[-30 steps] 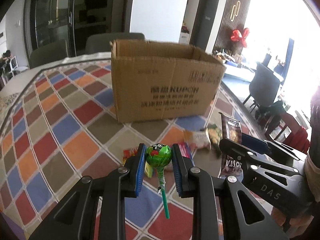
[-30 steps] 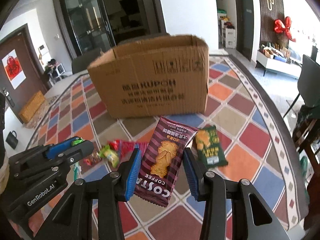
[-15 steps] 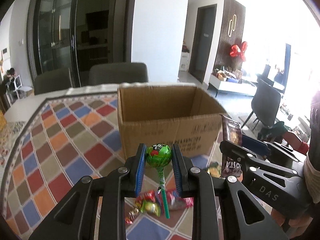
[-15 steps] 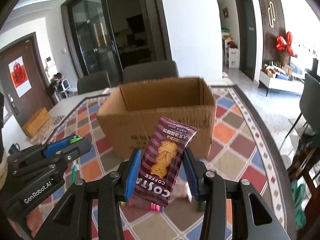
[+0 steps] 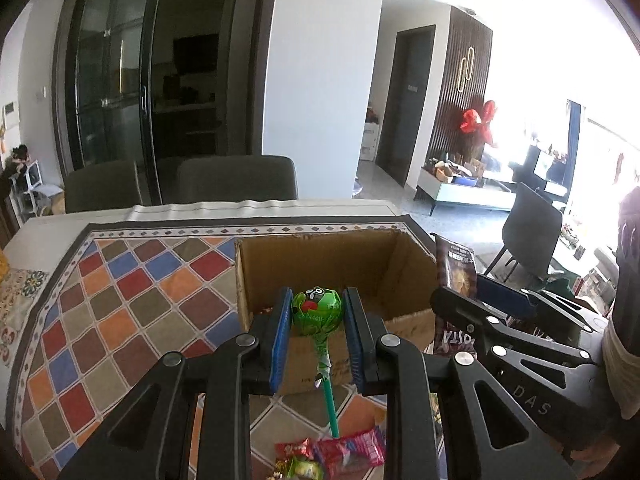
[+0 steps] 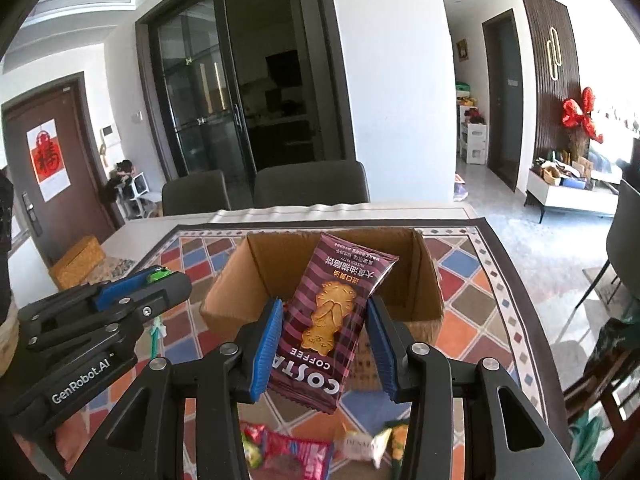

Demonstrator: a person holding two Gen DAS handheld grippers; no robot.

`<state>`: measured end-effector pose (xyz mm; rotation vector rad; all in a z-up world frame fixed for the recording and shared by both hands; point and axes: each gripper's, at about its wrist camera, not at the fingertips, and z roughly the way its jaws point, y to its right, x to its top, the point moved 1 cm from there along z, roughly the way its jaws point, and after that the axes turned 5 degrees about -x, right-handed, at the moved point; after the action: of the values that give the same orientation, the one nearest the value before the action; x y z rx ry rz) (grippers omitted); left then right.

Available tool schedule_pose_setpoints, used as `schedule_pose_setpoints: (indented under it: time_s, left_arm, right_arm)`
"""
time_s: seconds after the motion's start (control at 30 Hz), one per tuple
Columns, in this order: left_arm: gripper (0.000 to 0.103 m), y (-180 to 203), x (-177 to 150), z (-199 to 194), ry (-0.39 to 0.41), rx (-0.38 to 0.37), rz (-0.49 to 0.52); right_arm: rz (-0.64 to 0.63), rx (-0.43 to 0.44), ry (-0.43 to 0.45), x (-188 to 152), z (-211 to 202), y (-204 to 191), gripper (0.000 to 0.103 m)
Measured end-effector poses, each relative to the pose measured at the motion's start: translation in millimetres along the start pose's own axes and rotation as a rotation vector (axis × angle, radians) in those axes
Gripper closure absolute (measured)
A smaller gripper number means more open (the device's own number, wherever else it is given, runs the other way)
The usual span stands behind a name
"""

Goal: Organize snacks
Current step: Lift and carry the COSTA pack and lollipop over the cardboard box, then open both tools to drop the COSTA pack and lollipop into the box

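Both grippers hang side by side just short of the open cardboard box (image 5: 336,272), each with a snack in it. The left gripper (image 5: 317,312) has its jaws closed on the round wrapped head of a green lollipop (image 5: 317,311), the thin green stick dangling free below, over the near wall of the box. The right gripper (image 6: 322,334) has its jaws pressed on the two long edges of a maroon biscuit packet (image 6: 328,320), which stands upright with its top leaning toward the box mouth.

The box sits on the worktop (image 5: 120,300), on a cloth of coloured diamonds, and from the left camera something small seems to lie in its near corner; I cannot make out what. A few loose sweets (image 6: 288,450) and small packets lie on the cloth below the grippers, not yet picked up.

The lollipop looks light and hard under crinkly film, so I would guess the head is the right place to pinch it; the stick would likely swivel or slip. The packet looks light too, with slick foil and probably brittle biscuits inside, so a gentle squeeze on the edges seems wiser than a hard one. Both should simply drop once released over the opening.
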<state>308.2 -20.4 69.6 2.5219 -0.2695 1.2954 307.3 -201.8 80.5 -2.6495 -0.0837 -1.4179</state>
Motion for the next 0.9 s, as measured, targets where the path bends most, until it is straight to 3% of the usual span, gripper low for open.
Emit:
schedule_pose_setpoints:
  time_s: [0.53,0.9]
  left_arm:
    - [0.077,-14,38,59,-0.099,0.017,0.008]
    - [0.073,-21,47,90,-0.170,0.045,0.009]
  right_arm:
    - [0.003,-0.025,-0.078,39,55,8,0.059]
    - [-0.002,-0.041,-0.157,43,86,11,0.056]
